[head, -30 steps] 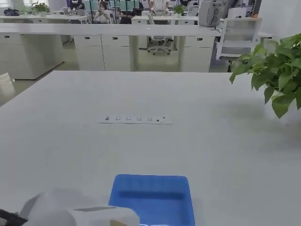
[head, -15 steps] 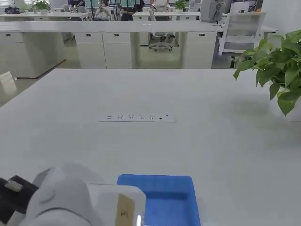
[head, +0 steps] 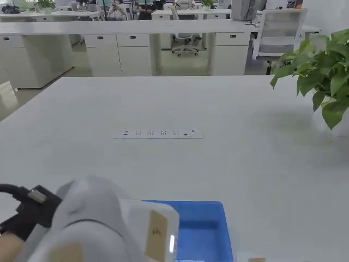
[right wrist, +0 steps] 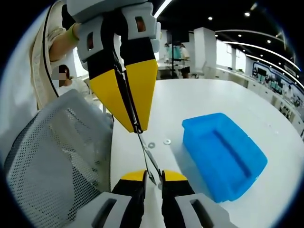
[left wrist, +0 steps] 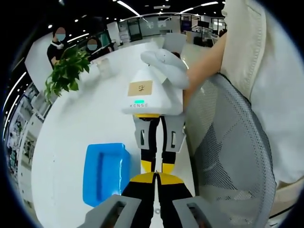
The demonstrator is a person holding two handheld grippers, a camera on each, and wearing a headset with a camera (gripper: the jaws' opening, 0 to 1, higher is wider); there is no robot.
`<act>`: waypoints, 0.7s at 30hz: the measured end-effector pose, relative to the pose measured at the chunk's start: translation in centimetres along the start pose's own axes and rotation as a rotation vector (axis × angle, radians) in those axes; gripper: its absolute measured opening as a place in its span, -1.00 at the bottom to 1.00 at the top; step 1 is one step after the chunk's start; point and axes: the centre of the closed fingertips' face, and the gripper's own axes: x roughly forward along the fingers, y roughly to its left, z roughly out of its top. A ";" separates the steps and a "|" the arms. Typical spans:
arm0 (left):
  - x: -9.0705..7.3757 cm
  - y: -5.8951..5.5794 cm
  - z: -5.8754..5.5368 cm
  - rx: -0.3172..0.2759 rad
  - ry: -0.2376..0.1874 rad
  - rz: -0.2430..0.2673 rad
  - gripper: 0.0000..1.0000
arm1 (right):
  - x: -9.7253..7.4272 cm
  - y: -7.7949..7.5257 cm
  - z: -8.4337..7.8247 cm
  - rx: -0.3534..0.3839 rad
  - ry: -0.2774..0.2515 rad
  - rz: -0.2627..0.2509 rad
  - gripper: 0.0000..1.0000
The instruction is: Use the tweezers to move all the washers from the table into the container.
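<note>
left gripper (right wrist: 137, 128): your jaws are clenched on the tweezers (right wrist: 148, 159), which point straight at your right gripper.
right gripper (right wrist: 153, 179): its jaws sit a sliver apart around the tweezers' end; you cannot tell whether they pinch it.
washers (right wrist: 167, 141): two lie on the worktop (right wrist: 190, 104), just ahead of the right gripper.
container (right wrist: 221, 154): blue, beside the washers, near the right gripper.
</note>
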 end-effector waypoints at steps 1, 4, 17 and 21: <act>0.1 0.0 -0.1 -0.001 0.000 -0.001 -1.00 | 0.0 0.0 -0.1 0.003 0.000 0.001 -0.82; 0.2 0.2 -0.1 0.015 0.001 -0.001 -1.00 | 0.1 0.0 -0.3 0.008 0.003 -0.002 -0.81; 0.9 0.1 -0.1 0.022 0.001 -0.058 -1.00 | 0.0 0.5 1.1 0.040 -0.031 0.000 -0.71; 1.2 0.3 -0.2 -0.012 -0.006 -0.058 -1.00 | 0.3 0.4 1.4 0.043 -0.036 -0.004 -0.75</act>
